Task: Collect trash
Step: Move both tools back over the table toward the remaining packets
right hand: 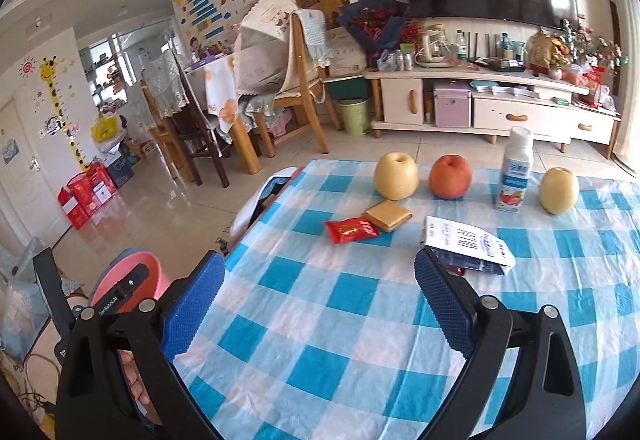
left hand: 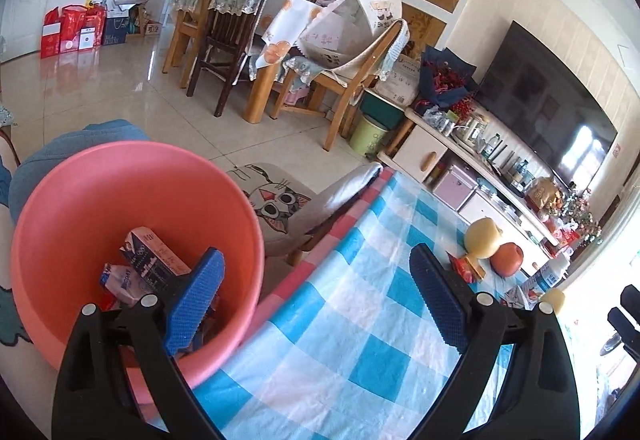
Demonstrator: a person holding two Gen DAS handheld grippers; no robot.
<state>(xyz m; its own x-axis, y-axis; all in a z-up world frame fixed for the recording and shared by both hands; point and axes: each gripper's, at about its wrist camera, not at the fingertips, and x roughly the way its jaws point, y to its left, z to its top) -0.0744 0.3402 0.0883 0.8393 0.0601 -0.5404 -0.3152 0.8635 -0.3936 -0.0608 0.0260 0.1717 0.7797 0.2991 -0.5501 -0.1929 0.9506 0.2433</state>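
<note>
Left gripper (left hand: 316, 296) wide open, empty, at the pink bin (left hand: 80, 183) rim. Right gripper (right hand: 318, 300) wide open, empty, nearer the trash: red wrapper (right hand: 351, 230) ahead-left, long axis crosswise; flattened carton (right hand: 466, 246) just beside the right finger.

A table is covered by a blue-and-white checked tablecloth (right hand: 360, 304). Along its far edge are set a yellow pear (right hand: 395, 175), a red apple (right hand: 450, 176), an upright white drink bottle (right hand: 515, 171) and a second yellow pear (right hand: 559, 190). Nearer are laid a red wrapper (right hand: 350, 230), touched by a tan square packet (right hand: 387, 215), and a flattened white-and-blue carton (right hand: 468, 244).
</note>
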